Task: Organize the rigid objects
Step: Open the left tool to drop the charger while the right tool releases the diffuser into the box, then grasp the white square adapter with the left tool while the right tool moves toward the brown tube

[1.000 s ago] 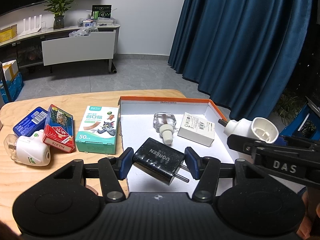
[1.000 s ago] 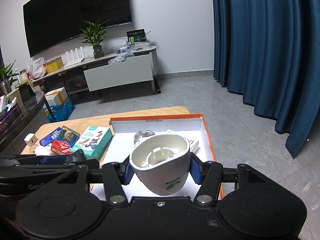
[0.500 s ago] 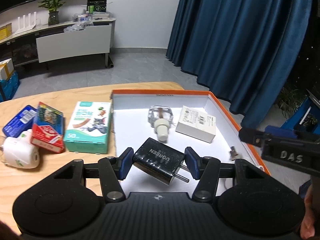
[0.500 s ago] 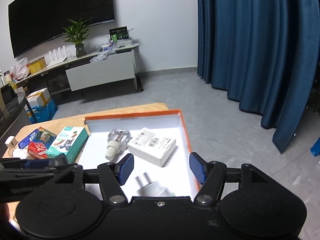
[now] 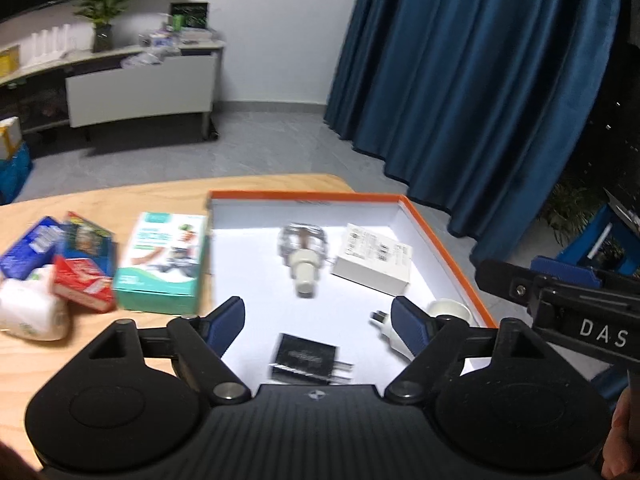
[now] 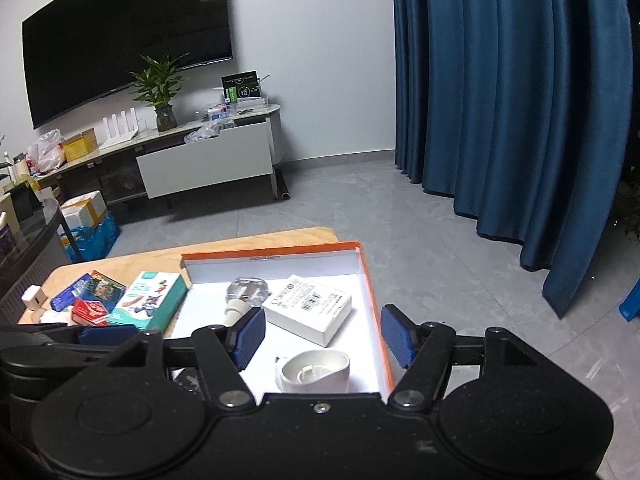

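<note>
I'm mid-release: my left gripper [image 5: 318, 322] is opening, the black charger [image 5: 305, 364] lying free below it in the orange-rimmed tray [image 5: 440, 236]. My right gripper [image 6: 322, 338] is opening too, nothing pinched, the white plug-in unit [image 6: 314, 372] just beneath. Next I'd swing left for the teal box [image 5: 164, 264].

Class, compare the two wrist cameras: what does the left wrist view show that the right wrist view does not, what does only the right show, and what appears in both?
Only the left wrist view: the black UGREEN-style charger lying free in the tray below the left gripper, whose jaws are opening.

Only the right wrist view: the wall-mounted TV.

Both: the orange-rimmed tray, the white box, the clear bottle, the white plug-in device, which lies below the right gripper, whose jaws are opening, and the teal plaster box on the table.
</note>
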The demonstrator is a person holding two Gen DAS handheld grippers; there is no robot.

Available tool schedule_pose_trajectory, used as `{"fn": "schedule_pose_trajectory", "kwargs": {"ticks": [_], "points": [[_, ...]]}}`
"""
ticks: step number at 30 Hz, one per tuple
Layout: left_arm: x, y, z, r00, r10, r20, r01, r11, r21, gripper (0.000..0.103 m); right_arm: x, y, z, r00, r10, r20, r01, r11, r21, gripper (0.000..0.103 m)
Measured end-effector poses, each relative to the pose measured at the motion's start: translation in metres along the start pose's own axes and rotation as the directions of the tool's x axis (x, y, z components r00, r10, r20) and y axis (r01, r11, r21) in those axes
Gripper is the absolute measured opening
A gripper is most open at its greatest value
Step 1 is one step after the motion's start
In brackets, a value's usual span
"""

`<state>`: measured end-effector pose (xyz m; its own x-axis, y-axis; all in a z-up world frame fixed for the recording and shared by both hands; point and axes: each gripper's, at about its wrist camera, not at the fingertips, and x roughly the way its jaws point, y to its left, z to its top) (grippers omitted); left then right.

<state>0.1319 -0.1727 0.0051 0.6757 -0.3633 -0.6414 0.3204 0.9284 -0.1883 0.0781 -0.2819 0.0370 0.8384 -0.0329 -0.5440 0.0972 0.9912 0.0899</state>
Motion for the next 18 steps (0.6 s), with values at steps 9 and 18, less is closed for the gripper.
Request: {"fn": "schedule_pose_trajectory", "kwargs": {"ticks": [9,18], "points": [[-0.047,0.051,-0.010,0.994,0.110,0.022,-0.108,0.991,-0.081,0.087,-0.006,0.048,-0.005,0.990,0.133,-0.042,-0.136,0.988,-0.071,0.081],[-0.080,0.156,-0.016,0.923,0.382,0.040,-0.361,0.898,-0.251,0.096,-0.006,0.100,-0.010,0.973,0.217,-0.074,-0.226,0.962,-0.153,0.081]]}}
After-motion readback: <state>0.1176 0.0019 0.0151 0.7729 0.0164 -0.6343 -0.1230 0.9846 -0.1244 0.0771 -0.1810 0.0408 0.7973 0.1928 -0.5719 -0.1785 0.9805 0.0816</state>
